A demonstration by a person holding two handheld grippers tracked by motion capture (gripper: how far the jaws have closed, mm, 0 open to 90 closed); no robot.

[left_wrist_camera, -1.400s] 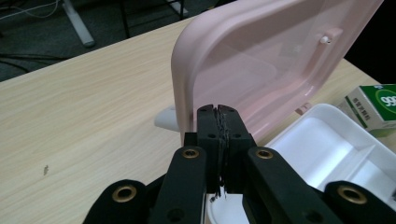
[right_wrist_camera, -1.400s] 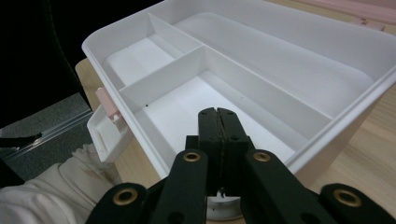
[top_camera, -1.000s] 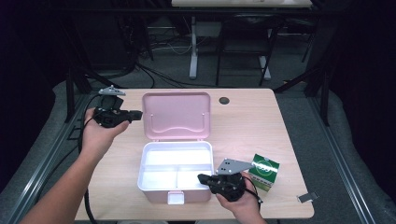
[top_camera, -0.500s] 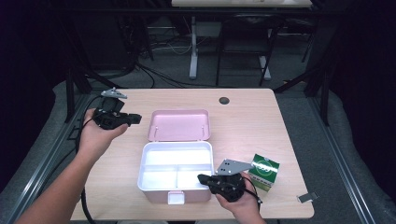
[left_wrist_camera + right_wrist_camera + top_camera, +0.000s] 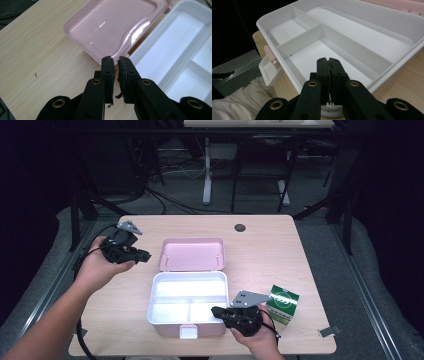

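Pink lid [image 5: 193,254], white box [image 5: 188,305], green carton [image 5: 282,304].

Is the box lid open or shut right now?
Open. The pink lid is swung back behind the white box, whose empty compartments show.

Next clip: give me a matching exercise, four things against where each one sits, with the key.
Things:
1. pink lid
2. green carton
3. left hand-held gripper
4. right hand-held gripper

Places:
A. standing right of the white box
B. lying open behind the white box
C. at the white box's front right rim
D. left of the lid, above the table

Pairs: 1-B, 2-A, 3-D, 4-C
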